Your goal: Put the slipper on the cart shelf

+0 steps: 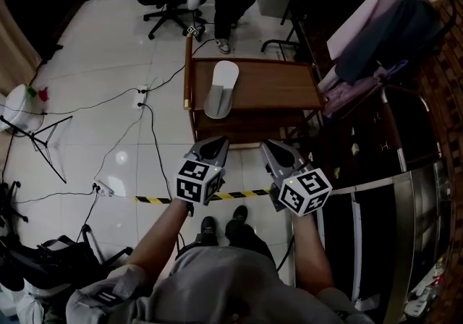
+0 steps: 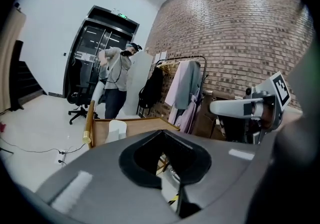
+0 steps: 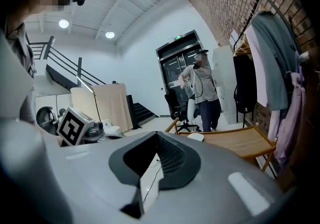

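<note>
Evidently the slipper lies on the cart shelf, so we hold left tongs and right tongs closed, empty, short of the cart.

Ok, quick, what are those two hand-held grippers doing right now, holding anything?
Left hand-held gripper: closed, holding nothing.
Right hand-held gripper: closed, holding nothing.

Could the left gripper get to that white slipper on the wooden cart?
Probably yes: the slipper lies uncovered on the cart top, with nothing between it and the left gripper, which is shut and would need opening.
</note>
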`<state>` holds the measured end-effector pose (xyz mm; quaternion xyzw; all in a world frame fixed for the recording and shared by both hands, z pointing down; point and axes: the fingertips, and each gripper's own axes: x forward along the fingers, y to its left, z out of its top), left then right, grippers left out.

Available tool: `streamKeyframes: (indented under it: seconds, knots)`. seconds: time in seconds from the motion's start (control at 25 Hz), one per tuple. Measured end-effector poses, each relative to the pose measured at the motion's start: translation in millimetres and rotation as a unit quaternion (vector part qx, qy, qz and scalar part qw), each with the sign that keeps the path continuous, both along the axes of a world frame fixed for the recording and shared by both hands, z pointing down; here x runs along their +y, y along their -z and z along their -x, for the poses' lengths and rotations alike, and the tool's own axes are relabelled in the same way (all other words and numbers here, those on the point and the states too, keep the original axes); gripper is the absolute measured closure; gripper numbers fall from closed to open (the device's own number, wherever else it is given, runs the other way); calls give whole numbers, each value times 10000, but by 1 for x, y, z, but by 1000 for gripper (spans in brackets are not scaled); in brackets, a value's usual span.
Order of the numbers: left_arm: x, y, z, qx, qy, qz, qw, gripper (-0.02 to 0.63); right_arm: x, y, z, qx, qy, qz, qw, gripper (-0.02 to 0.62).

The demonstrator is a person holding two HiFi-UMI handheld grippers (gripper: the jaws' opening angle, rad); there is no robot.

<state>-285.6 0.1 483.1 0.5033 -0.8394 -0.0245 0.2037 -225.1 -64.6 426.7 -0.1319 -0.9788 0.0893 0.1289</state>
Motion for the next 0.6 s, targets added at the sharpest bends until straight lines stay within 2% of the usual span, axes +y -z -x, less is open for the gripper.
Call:
streamKeyframes:
  seconds: [0.24,0.4,0.6]
  knots:
    - [-44,-16,54,-51,206,152,9997,598,-47,-17,47,23,59,-8,10000,595]
    - [-72,-35,88,12,451,281,9986,598,-79,-30,82,71,157,-188,9997,595]
    - [-88,-68,135,84,861,522,9949,598,-99,-47,119,213,292,-31,9993,595]
